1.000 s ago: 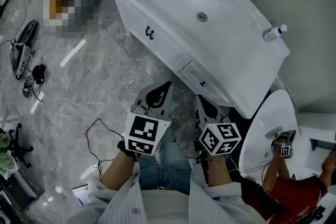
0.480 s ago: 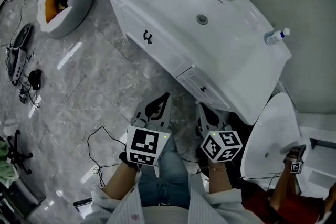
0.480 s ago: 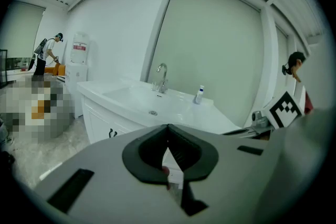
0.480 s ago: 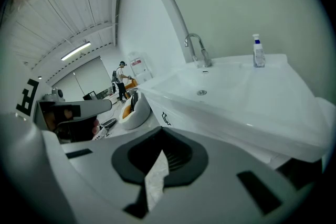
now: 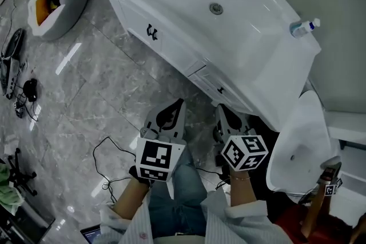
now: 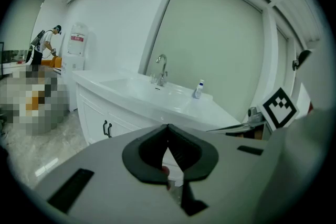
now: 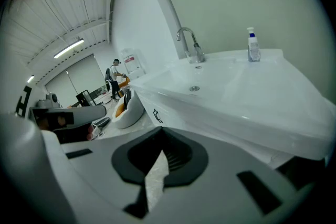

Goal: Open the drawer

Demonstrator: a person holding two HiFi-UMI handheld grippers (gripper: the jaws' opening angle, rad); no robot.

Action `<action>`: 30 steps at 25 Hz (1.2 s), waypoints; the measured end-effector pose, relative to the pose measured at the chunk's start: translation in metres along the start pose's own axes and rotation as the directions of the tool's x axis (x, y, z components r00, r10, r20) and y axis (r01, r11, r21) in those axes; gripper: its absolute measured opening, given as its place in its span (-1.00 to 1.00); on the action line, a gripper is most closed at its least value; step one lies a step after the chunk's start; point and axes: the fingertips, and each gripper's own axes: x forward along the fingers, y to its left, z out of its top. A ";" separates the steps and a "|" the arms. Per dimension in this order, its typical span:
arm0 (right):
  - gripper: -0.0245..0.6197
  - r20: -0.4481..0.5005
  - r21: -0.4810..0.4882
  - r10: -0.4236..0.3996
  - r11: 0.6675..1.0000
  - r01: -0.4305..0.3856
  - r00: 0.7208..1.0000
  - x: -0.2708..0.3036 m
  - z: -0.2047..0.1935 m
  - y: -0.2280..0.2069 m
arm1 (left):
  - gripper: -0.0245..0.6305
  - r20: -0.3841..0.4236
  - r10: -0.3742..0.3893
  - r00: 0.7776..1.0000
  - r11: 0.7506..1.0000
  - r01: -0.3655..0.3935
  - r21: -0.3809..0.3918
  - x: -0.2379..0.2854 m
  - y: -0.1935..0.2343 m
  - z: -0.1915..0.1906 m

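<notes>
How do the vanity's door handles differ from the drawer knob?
The door handles are a pair of curved pulls set side by side, while the drawer knob is one small piece. In the head view the door handles sit further left on the tall cabinet front, and the drawer knob sits on the narrow drawer front just ahead of the right gripper. Both are dark against the white vanity, and neither is touched.

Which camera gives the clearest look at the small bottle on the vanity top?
The right gripper view: the bottle stands upright, side-on, its whole outline clear against the wall. The left gripper view shows it small and distant. The head view sees it from steeply above, foreshortened.
</notes>
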 end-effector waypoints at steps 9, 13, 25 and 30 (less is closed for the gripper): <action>-0.90 0.004 0.021 -0.027 0.999 0.027 1.000 0.018 -0.028 -0.025 | -0.87 -0.030 0.000 1.000 1.000 -0.001 -0.021 0.019 0.000 -0.045; -0.90 0.012 0.017 -0.041 0.999 0.041 0.999 0.028 -0.043 -0.038 | -0.87 -0.047 -0.004 0.999 1.000 0.004 -0.011 0.028 0.001 -0.064; -0.90 0.024 -0.031 -0.139 0.990 0.140 0.990 0.055 -0.087 -0.086 | -0.87 -0.092 -0.046 0.995 0.999 0.047 0.010 0.063 -0.015 -0.116; -0.90 0.031 -0.034 -0.199 0.979 0.200 0.980 0.071 -0.101 -0.107 | -0.87 -0.107 -0.054 0.993 0.998 0.056 0.021 0.073 -0.013 -0.129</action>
